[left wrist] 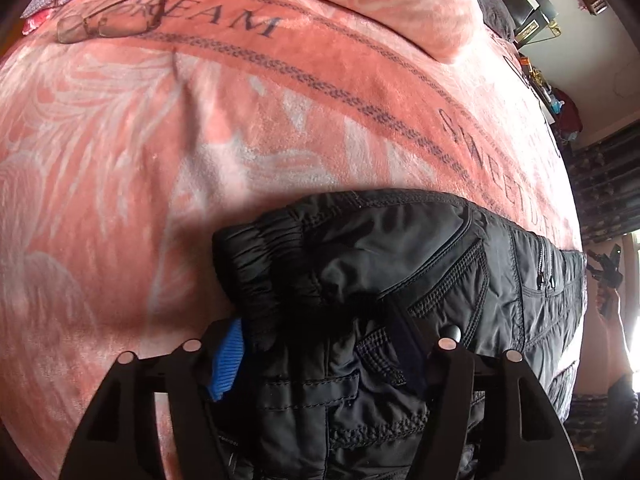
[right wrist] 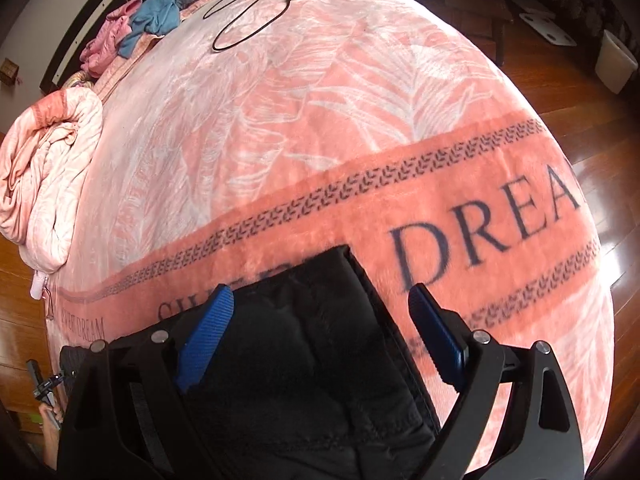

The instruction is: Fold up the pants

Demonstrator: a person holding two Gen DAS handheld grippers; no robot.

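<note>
Black quilted pants [left wrist: 400, 272] lie bunched on a pink blanket [left wrist: 200, 140] lettered "SWEET DREAM". An elastic cuff [left wrist: 256, 256] rests on top beside the zip pockets. My left gripper [left wrist: 320, 332] points steeply down into this bundle. Fabric fills the gap between its fingers and hides the right pad, and only the left blue pad [left wrist: 228, 360] shows, so it looks shut on the pants. My right gripper [right wrist: 320, 296] hangs open over a smooth folded end of the pants [right wrist: 304, 360]. Its blue pads [right wrist: 208, 332] stand well apart and clear of the cloth.
Eyeglasses [left wrist: 108, 20] lie on the blanket far from the pants. A thin black cord [right wrist: 248, 8] lies near the far end of the blanket [right wrist: 320, 120]. A crumpled pink quilt [right wrist: 48, 168] and loose clothes [right wrist: 132, 28] sit along the left side. A wooden floor [right wrist: 580, 100] surrounds the bed.
</note>
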